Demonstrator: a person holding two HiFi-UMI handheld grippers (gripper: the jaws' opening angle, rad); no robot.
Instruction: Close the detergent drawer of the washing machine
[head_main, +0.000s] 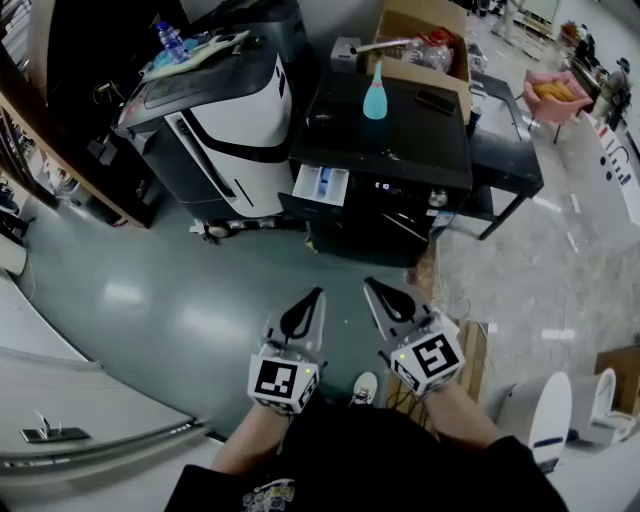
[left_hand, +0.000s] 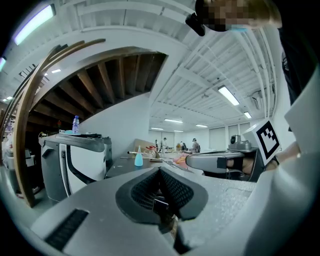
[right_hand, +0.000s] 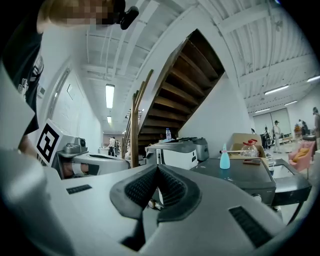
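A black washing machine (head_main: 385, 150) stands ahead of me in the head view. Its white detergent drawer (head_main: 320, 189) sticks out at the front's upper left, pulled open. My left gripper (head_main: 316, 297) and right gripper (head_main: 371, 288) hover side by side over the grey floor, well short of the machine, both shut with nothing between the jaws. In the left gripper view its jaws (left_hand: 160, 172) meet tip to tip; the machine's top (left_hand: 122, 167) lies beyond. The right gripper (right_hand: 157, 170) is likewise shut, with the washing machine (right_hand: 250, 177) off to its right.
A turquoise bottle (head_main: 375, 93) and a dark flat item (head_main: 436, 101) rest on the machine's top. A white-and-black appliance (head_main: 225, 125) stands to its left, a cardboard box (head_main: 420, 40) behind, a black table (head_main: 505, 150) to the right. A wooden staircase (right_hand: 175, 80) rises at the left.
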